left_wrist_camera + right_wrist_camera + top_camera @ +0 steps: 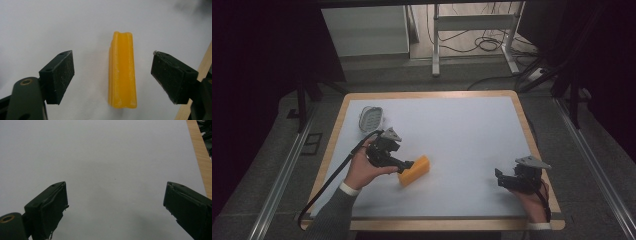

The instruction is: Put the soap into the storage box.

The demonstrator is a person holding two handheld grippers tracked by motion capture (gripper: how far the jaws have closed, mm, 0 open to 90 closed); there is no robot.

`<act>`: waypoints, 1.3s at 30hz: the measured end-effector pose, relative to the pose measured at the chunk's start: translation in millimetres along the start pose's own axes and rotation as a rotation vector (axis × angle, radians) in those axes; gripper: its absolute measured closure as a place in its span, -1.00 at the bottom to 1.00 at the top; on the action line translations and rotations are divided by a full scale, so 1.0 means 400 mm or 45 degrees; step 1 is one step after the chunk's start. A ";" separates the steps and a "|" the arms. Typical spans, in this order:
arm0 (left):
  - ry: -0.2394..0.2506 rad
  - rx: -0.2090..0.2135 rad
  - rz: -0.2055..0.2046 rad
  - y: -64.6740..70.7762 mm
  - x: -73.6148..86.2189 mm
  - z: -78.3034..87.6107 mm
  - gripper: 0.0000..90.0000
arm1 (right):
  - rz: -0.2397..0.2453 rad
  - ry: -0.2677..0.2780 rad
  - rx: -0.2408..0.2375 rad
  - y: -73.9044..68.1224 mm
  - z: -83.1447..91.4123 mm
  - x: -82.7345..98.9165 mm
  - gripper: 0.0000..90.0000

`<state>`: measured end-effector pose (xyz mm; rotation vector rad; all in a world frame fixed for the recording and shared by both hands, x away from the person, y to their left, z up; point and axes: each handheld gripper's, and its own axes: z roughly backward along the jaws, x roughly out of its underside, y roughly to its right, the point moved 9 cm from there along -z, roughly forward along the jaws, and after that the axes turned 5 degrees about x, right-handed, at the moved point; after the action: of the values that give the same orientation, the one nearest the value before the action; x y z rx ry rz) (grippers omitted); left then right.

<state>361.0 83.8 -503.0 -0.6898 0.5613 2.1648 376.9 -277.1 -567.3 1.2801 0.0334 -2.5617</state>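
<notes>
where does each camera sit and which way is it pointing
High view: above the person's side, facing forward and down on the white-topped wooden table; both forearms, hands, left tongs and right tongs show.
Left gripper view: rides the left tongs, looking along open jaws at the yellow grooved wax-like block.
Right gripper view: rides the right tongs, looking past open jaws at bare white tabletop.
Shared: the high view and left gripper view both show the yellow block.
</notes>
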 end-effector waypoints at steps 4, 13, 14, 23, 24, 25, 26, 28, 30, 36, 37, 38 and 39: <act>-0.047 -0.002 0.002 0.003 0.009 -0.028 -0.53 | 0.002 -0.007 0.003 0.000 -0.002 0.003 -0.88; -0.136 0.018 -0.015 0.020 0.030 -0.094 -0.49 | 0.005 -0.012 0.003 -0.001 -0.004 0.005 -0.88; -0.143 0.020 -0.013 0.020 0.031 -0.101 -0.48 | 0.006 -0.013 0.003 -0.001 -0.005 0.005 -0.88; -0.201 0.009 0.005 0.019 0.045 -0.148 -0.35 | 0.005 -0.020 -0.002 -0.001 -0.007 0.008 -0.88; -0.206 0.006 0.006 0.018 0.047 -0.151 -0.34 | 0.004 -0.020 -0.002 0.000 -0.007 0.008 -0.88; -0.217 0.001 0.006 0.017 0.049 -0.154 -0.34 | 0.003 -0.019 -0.001 0.000 -0.007 0.008 -0.88; -0.222 -0.002 0.004 0.016 0.050 -0.156 -0.31 | 0.001 -0.020 0.000 0.001 -0.007 0.008 -0.88; -0.233 -0.008 0.008 0.016 0.053 -0.162 -0.26 | 0.003 -0.022 0.003 0.002 -0.007 0.009 -0.88; -0.243 -0.013 0.009 0.017 0.057 -0.168 -0.21 | 0.005 -0.026 0.006 0.003 -0.008 0.010 -0.88; -0.271 -0.013 -0.003 0.023 0.068 -0.185 0.07 | 0.005 -0.037 0.011 0.004 -0.010 0.014 -0.88; -0.277 -0.018 -0.003 0.022 0.070 -0.187 0.13 | 0.005 -0.038 0.012 0.004 -0.010 0.014 -0.88; -0.281 -0.021 -0.001 0.021 0.070 -0.188 0.17 | 0.005 -0.039 0.012 0.004 -0.010 0.014 -0.88; -0.283 -0.021 0.000 0.022 0.072 -0.190 0.22 | 0.002 -0.039 0.014 0.004 -0.009 0.014 -0.88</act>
<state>360.6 49.6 -577.2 -0.4491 0.4258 2.2124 377.1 -279.5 -573.8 1.2435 0.0120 -2.5830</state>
